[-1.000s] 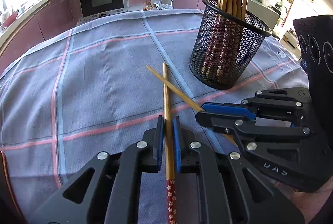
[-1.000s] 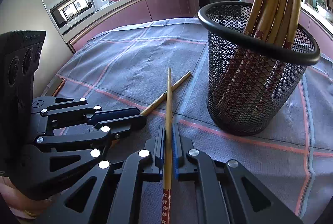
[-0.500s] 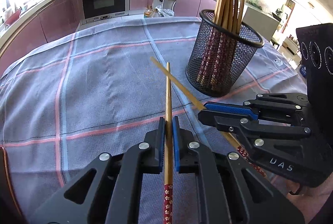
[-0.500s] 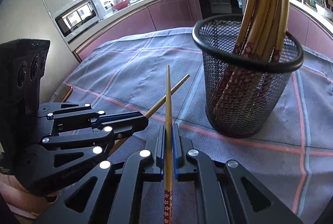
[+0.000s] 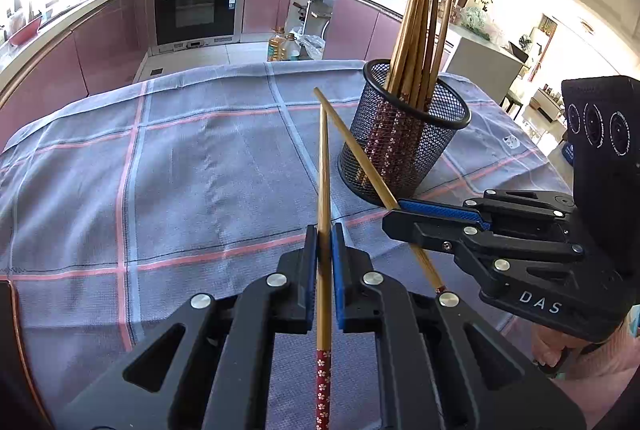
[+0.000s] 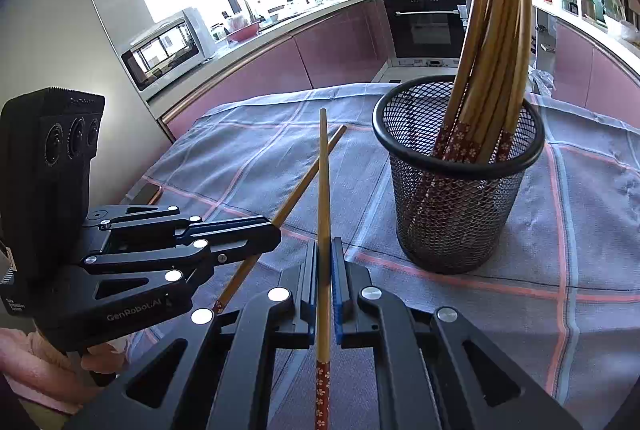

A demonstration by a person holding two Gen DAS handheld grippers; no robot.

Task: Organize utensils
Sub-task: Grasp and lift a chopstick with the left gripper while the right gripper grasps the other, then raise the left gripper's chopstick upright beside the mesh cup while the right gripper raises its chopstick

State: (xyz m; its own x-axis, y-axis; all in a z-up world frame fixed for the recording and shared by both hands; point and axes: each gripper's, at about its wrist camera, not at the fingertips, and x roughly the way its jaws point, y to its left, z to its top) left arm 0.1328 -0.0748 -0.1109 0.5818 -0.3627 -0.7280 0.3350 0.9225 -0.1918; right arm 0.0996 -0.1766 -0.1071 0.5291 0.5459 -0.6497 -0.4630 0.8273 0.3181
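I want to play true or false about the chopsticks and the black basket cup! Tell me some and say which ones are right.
1. Each gripper is clamped on one chopstick. True: the left gripper pinches a chopstick, and the right gripper pinches another chopstick.
2. The mesh cup is empty. False: it holds a bunch of chopsticks.
3. The cup has tipped over. False: it stands upright on the checked cloth.
4. The two held chopsticks cross each other in the left wrist view. True.
5. The held chopsticks have red flowered ends. True.
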